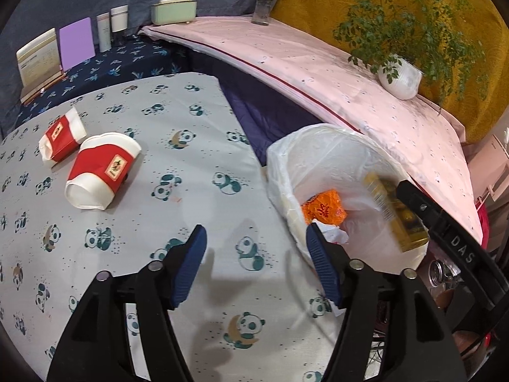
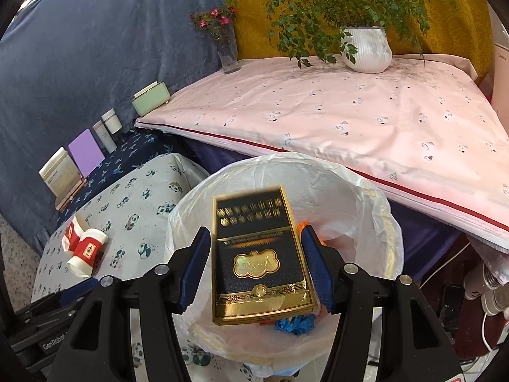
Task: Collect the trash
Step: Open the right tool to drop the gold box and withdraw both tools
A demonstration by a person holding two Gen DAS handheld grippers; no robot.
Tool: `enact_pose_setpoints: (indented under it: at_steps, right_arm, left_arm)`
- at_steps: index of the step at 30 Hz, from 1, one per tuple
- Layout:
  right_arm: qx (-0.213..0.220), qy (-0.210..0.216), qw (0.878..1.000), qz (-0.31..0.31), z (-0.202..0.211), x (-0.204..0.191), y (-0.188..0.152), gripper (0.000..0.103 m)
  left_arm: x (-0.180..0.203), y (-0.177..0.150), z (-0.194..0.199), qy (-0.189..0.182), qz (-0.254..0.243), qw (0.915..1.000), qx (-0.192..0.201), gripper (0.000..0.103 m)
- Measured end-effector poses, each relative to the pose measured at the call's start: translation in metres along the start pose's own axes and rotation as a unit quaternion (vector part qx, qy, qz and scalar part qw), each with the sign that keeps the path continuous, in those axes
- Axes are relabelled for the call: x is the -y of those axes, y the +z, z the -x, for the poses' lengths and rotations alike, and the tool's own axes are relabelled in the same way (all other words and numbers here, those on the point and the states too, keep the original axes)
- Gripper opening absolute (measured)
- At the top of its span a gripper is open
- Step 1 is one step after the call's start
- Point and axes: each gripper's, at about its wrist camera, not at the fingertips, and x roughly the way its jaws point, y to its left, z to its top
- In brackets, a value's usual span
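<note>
A black and gold box [image 2: 257,254] hangs between the fingers of my right gripper [image 2: 256,264], over the white-lined trash bin [image 2: 375,222]. The box looks blurred, and the jaws stand slightly wider than it. In the left wrist view the box [image 1: 394,213] shows over the bin [image 1: 280,165], which holds an orange wrapper [image 1: 324,207] and crumpled paper. My left gripper [image 1: 256,248] is open and empty above the panda cloth table [image 1: 191,159]. Two crushed red and white paper cups [image 1: 98,172] [image 1: 62,138] lie on the table to its left.
A pink covered surface [image 2: 366,121] behind the bin carries a white plant pot [image 2: 369,49] and a glass vase [image 2: 227,54]. A green box [image 1: 173,11], bottles, a purple card [image 1: 76,43] and a book stand at the back left.
</note>
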Motion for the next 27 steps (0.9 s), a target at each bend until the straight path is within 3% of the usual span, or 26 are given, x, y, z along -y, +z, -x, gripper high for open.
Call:
enact_pose_setpoints:
  at_steps: [10,13,16,27]
  right_arm:
    - [0.0,0.027,0.999,0.025,0.006,-0.037,-0.001,0.059]
    - [-0.002,0.037,0.999,0.034,0.007,-0.053,-0.005,0.065]
    - [-0.01,0.053,0.998,0.041,0.006,-0.07,-0.01,0.065]
    - [-0.047,0.1,0.991,0.076,-0.008,-0.141,-0.034,0.065]
  left_arm:
    - [-0.043,-0.002,0.008,0.028,0.036,0.9989,0.007,0.07]
    - [-0.06,-0.004,0.013,0.039,0.045,0.9982,0.011,0.072]
    - [-0.08,-0.007,0.019,0.055,0.061,0.9965,0.019,0.078]
    - [-0.148,-0.013,0.035,0.101,0.112,0.9883,0.028,0.078]
